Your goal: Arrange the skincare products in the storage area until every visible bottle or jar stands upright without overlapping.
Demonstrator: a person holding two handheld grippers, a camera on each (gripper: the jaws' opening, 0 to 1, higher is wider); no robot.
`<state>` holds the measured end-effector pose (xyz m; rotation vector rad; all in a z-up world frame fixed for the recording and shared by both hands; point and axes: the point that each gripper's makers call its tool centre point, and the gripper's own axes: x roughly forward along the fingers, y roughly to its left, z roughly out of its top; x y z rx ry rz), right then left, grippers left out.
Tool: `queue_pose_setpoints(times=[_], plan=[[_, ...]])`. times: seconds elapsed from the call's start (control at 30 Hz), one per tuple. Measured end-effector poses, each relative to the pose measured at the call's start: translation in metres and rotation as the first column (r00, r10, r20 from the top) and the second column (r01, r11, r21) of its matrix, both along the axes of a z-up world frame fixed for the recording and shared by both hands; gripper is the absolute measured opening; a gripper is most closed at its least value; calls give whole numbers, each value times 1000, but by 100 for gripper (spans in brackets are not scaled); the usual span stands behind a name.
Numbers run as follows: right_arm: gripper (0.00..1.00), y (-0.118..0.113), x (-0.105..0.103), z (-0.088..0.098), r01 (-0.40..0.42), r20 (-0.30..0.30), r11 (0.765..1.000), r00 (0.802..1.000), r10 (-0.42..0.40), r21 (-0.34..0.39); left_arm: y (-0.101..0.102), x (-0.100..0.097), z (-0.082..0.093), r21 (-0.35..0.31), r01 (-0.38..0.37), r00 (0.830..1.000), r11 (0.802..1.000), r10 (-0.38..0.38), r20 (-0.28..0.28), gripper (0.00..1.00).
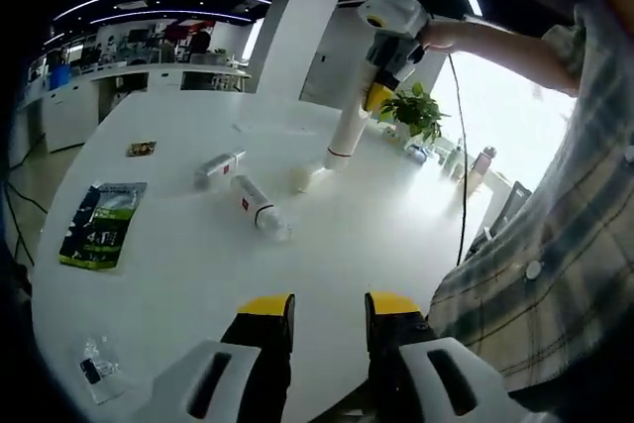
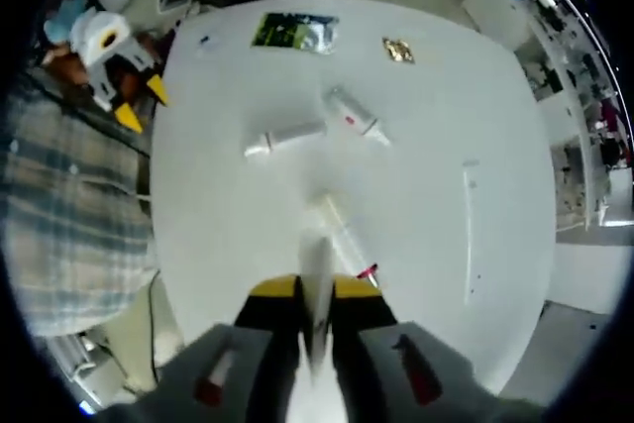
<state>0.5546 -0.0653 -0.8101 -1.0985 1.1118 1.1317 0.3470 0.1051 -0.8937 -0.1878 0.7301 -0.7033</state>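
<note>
My right gripper is shut on a long white tube, gripping its upper part. In the left gripper view this tube stands nearly upright, slightly tilted, held by the right gripper, its cap end down at the white table. Two more white tubes lie flat on the table: one farther left, one with a red mark nearer. Both lying tubes also show in the right gripper view. My left gripper hovers open over the near table edge, with nothing between its jaws.
A green packet and a small dark sachet lie at the table's left. A clear plastic wrapper sits near the front left edge. A potted plant stands past the far edge. A person's plaid shirt is at the right.
</note>
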Motion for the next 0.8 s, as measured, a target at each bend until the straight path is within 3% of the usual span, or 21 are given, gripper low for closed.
queue_pose_setpoints(times=[0.47,0.8], plan=[[8,1,52,8,11,12,1000,1000,-11,-15,9,10,0,-1,-33,999,999,33,-7,29],[8,-2,75,-12,-14,2,998,1000,14,-58,9,15,2,-14,-63,998,998,63,-10,29]])
